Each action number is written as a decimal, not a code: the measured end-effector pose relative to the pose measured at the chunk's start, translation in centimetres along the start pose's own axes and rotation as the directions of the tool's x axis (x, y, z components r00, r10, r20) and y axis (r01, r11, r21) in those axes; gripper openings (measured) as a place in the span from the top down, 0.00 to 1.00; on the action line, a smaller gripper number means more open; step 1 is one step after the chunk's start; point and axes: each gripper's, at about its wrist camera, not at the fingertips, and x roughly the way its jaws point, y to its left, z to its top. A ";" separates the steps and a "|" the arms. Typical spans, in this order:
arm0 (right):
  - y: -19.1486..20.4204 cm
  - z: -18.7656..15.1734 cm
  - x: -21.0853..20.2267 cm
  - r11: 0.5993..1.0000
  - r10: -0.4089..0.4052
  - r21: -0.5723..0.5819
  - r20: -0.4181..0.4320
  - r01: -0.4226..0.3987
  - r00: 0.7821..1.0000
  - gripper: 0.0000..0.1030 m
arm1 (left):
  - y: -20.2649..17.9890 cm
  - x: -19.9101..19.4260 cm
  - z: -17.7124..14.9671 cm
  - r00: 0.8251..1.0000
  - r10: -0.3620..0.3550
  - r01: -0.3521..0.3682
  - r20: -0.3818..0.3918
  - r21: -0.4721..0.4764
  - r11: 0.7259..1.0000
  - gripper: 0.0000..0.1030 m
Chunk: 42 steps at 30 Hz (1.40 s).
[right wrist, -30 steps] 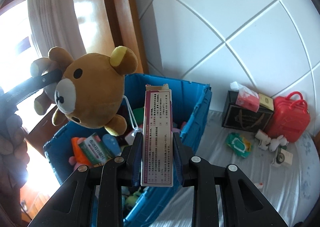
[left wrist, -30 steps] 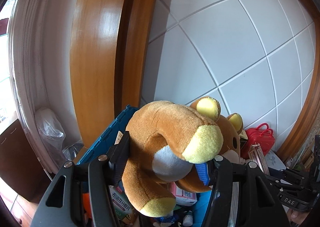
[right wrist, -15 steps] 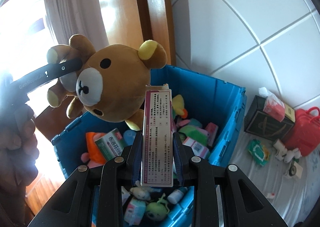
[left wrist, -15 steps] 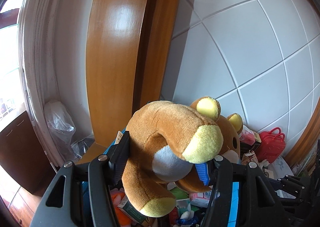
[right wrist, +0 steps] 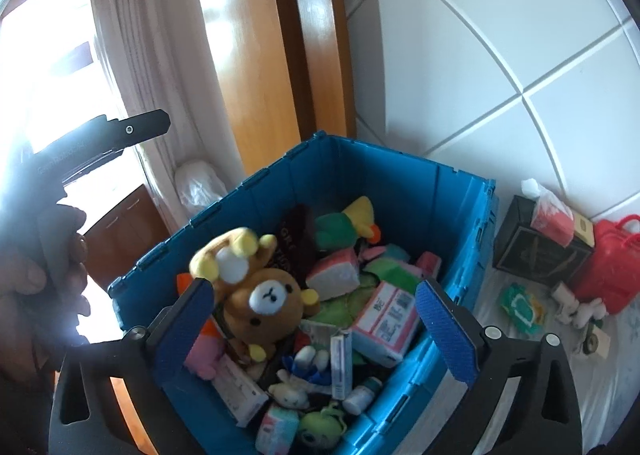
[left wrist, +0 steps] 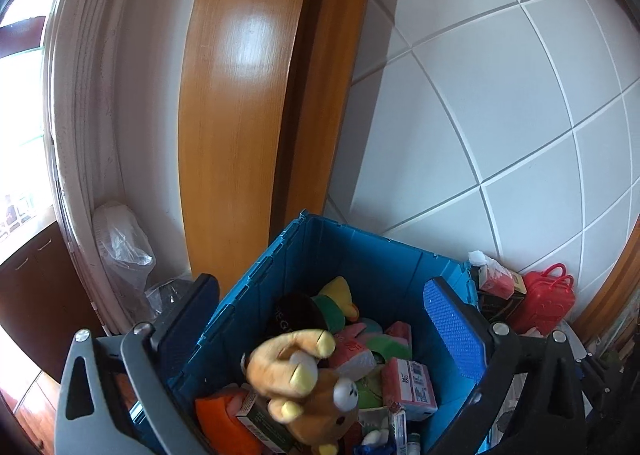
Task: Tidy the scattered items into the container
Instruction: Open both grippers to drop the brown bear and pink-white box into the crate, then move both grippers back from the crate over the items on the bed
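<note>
The blue bin [left wrist: 380, 267] [right wrist: 380, 183] stands below both grippers, filled with several toys and cartons. My left gripper [left wrist: 320, 295] is opening, with nothing between its pads. The brown plush bear [left wrist: 316, 387] [right wrist: 264, 299] is blurred and lies on the pile inside the bin. My right gripper [right wrist: 314, 291] is also opening and holds nothing. The narrow pink-and-white carton [right wrist: 340, 359] stands on edge among the items in the bin. One left-gripper finger [right wrist: 132, 129] and the person's hand [right wrist: 40, 275] show at the left of the right wrist view.
To the right of the bin, on a white sheet, lie a black tissue box [right wrist: 536, 251], a red case [right wrist: 616, 271], a green wipes pack [right wrist: 522, 305] and small white plush toys [right wrist: 576, 307]. A wooden door frame [left wrist: 240, 135], a curtain and a tiled wall stand behind.
Both grippers let go. The bear dropped out of the left jaws into the bin, and the carton dropped out of the right jaws into it. Both pairs of jaws now stand wide.
</note>
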 end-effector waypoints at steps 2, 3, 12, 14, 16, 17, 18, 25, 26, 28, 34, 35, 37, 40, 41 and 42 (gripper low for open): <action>-0.4 -0.3 -0.2 1.000 -0.005 0.007 -0.001 0.005 1.000 0.01 | -0.4 0.1 -0.3 1.000 -0.003 0.003 -0.005 0.006 1.000 0.00; -0.6 -0.4 -0.3 1.000 -0.007 0.012 -0.002 0.007 1.000 0.01 | -0.6 0.0 -0.4 1.000 -0.008 0.008 -0.007 0.007 1.000 0.00; -2.8 -1.7 -2.1 0.998 -0.026 0.050 0.011 0.025 1.000 0.01 | -3.0 -0.9 -1.3 0.999 -0.050 0.050 -0.010 0.009 0.999 0.00; -3.4 -2.0 -2.7 0.998 -0.027 0.059 0.016 0.026 0.999 0.01 | -3.9 -1.2 -1.5 0.999 -0.051 0.051 -0.009 0.021 0.998 0.00; -4.0 -2.3 -3.4 0.997 -0.029 0.066 0.024 0.028 0.999 0.01 | -4.8 -1.6 -1.6 0.999 -0.051 0.051 -0.008 0.028 0.998 0.00; -4.3 -2.5 -3.7 0.997 -0.029 0.068 0.026 0.027 0.999 0.01 | -5.2 -1.7 -1.7 0.999 -0.051 0.051 -0.008 0.031 0.998 0.00; -4.6 -2.7 -4.0 0.997 -0.031 0.069 0.029 0.029 0.999 0.01 | -5.7 -1.8 -1.9 0.999 -0.051 0.052 -0.008 0.037 0.998 0.00; -7.1 -4.1 -6.1 0.996 -0.040 0.079 0.041 0.037 0.998 0.01 | -9.7 -2.6 -3.1 0.998 -0.062 0.063 -0.024 0.062 0.996 0.00; -7.5 -4.4 -6.4 0.996 -0.038 0.082 0.040 0.035 0.998 0.01 | -10.4 -2.7 -3.3 0.997 -0.069 0.070 -0.027 0.065 0.995 0.00; -8.3 -5.0 -6.9 0.996 -0.035 0.085 0.037 0.031 0.999 0.01 | -11.8 -3.1 -3.7 0.997 -0.079 0.081 -0.024 0.072 0.994 0.00; -10.6 -7.0 -8.4 0.995 -0.028 0.094 0.029 0.025 0.999 0.01 | -15.6 -4.3 -4.9 0.996 -0.079 0.081 -0.028 0.093 0.992 0.00; -11.0 -7.2 -8.6 0.995 -0.027 0.098 0.030 0.024 0.999 0.01 | -16.2 -4.5 -5.1 0.997 -0.078 0.080 -0.030 0.094 0.992 0.00; -12.0 -7.9 -9.3 0.994 -0.029 0.105 0.031 0.025 0.999 0.01 | -17.3 -4.9 -5.3 0.996 -0.079 0.082 -0.034 0.101 0.992 0.00; -13.5 -8.9 -10.1 0.994 -0.032 0.110 0.028 0.029 0.999 0.01 | -19.2 -5.2 -5.9 0.996 -0.079 0.082 -0.036 0.115 0.990 0.00; -14.1 -9.2 -10.4 0.993 -0.036 0.111 0.027 0.033 0.999 0.01 | -19.9 -5.3 -6.1 0.996 -0.082 0.086 -0.037 0.119 0.989 0.00; -14.6 -9.5 -10.7 0.993 -0.041 0.111 0.027 0.038 0.999 0.01 | -20.6 -5.4 -6.3 0.996 -0.084 0.088 -0.040 0.123 0.989 0.00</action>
